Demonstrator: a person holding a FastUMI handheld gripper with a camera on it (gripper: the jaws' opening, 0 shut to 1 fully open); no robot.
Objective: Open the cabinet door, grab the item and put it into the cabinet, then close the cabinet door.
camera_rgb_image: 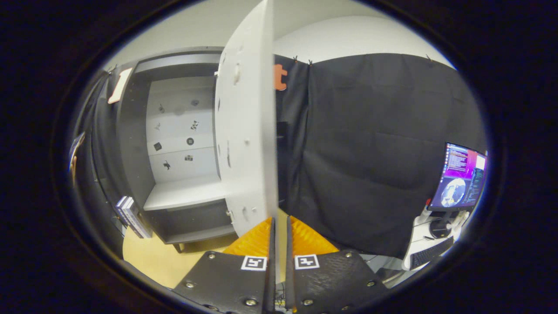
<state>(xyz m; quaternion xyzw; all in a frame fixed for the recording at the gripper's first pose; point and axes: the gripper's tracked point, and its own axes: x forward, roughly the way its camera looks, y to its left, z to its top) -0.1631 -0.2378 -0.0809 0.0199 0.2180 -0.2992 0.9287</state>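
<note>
The grey cabinet (130, 144) stands open ahead and to the left of my fingers. Its pale back panel carries small dark stickers, and a light shelf (183, 194) inside is bare. The white cabinet door (246, 131) is swung out towards me, edge-on. Its thin edge runs down between my two fingers. My gripper (279, 223) is shut on that door edge near its lower end. A small stack of book-like items (130, 216) leans against the cabinet's left side on the tan tabletop (148, 257).
The black booth cloth (375, 152) hangs behind and right of the door. Farther right, a lit monitor (462, 176) stands on a white desk with a keyboard (429, 253) in front of it.
</note>
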